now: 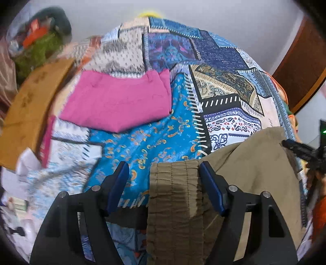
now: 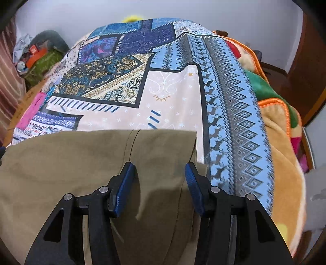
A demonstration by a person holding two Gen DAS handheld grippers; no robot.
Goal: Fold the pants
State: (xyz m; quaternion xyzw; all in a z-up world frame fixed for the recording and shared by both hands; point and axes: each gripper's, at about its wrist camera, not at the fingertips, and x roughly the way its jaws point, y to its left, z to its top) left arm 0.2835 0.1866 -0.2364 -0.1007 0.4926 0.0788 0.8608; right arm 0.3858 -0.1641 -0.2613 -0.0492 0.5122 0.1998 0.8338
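Straddling the khaki pants [image 1: 254, 161] low in frame, both claws are spread, pinching nothing. Left claw [image 1: 164, 169] brackets the waistband [image 1: 175, 183], right claw [image 2: 160, 169] the leg end, likely readying a fold on the bed [image 1: 154, 140].

Pants [image 2: 71, 163] plain olive-khaki, waistband [image 1: 173, 193] same shade; folded garment [image 1: 118, 104] solid hot pink. Bedspread [image 2: 173, 97] is patchwork print: turquoise with orange scrolls, navy-and-gold paisley, beige with white motifs, pale blue band of grey diamonds; blanket [image 2: 275, 126] tan, green and red with orange edging. Both grippers, left [image 1: 164, 173] and right [image 2: 160, 173], black with blue pads; cardboard [image 1: 30, 114] brown, wall [image 1: 203, 12] pale grey.
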